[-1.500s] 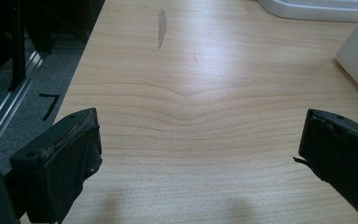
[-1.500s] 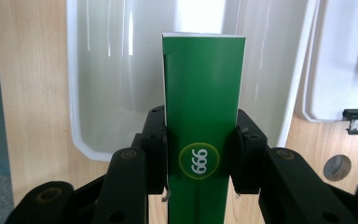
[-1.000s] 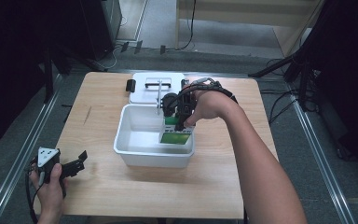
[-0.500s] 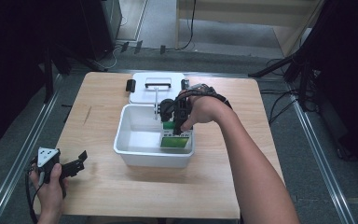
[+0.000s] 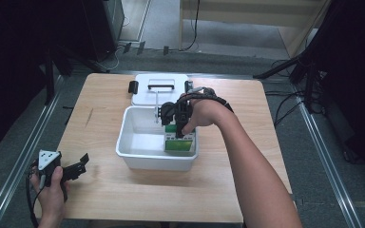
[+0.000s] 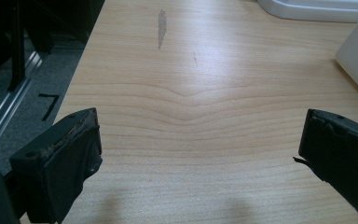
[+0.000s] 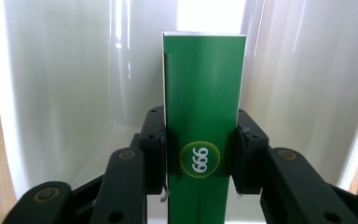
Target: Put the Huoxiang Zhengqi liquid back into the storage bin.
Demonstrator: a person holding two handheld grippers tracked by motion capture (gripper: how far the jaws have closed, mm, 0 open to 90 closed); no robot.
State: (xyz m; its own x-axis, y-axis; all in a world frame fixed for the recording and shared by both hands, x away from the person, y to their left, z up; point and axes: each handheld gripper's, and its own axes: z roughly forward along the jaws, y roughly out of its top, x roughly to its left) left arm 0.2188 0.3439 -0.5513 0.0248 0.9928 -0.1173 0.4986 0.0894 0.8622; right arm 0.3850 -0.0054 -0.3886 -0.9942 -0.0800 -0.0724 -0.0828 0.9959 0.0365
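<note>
Right gripper (image 5: 179,124): over the right end of the white tub (image 5: 138,151), jaws clamped on both sides of a green box (image 7: 203,140); box held inside the tub, a round yellow-ringed mark reading "666" between the jaws.

Green box, second (image 5: 179,145): lying on the tub floor at its right end, just below the gripper.

White tub: middle of the wooden table (image 5: 123,194).

White lid (image 5: 159,88): flat on the table just behind the tub, handle up, dark clips at either side.

Left gripper (image 5: 73,167): near the table's front left corner, well apart from the tub; jaws spread wide over bare wood, holding nothing.
</note>
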